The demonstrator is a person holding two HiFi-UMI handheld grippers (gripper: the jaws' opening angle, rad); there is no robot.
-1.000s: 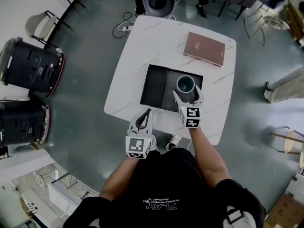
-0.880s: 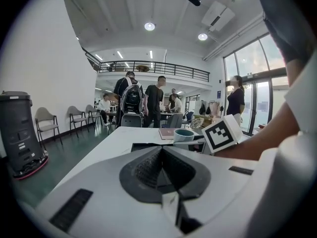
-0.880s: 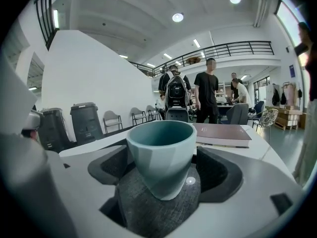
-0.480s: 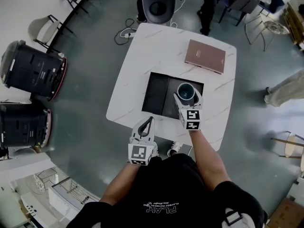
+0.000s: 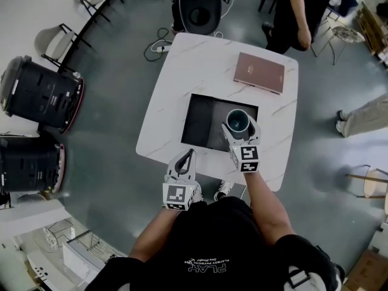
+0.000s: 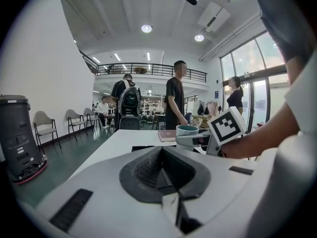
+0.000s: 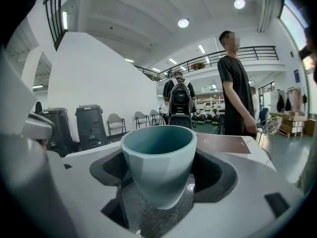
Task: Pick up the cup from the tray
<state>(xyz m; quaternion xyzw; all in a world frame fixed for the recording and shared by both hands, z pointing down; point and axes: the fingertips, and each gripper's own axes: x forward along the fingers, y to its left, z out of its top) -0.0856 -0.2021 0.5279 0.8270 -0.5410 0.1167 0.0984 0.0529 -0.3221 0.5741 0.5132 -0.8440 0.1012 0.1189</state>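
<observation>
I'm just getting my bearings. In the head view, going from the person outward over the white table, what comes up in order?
Left gripper → right gripper with the cup between its jaws → brown book → black chair.

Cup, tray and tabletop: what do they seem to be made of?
The cup looks like ceramic: pale teal, satin, thick rim, faceted wall; plastic is possible. The tray is dark and matte, perhaps plastic or coated metal. The tabletop is white with faint grey veins: marble or a marble-look laminate.
</observation>
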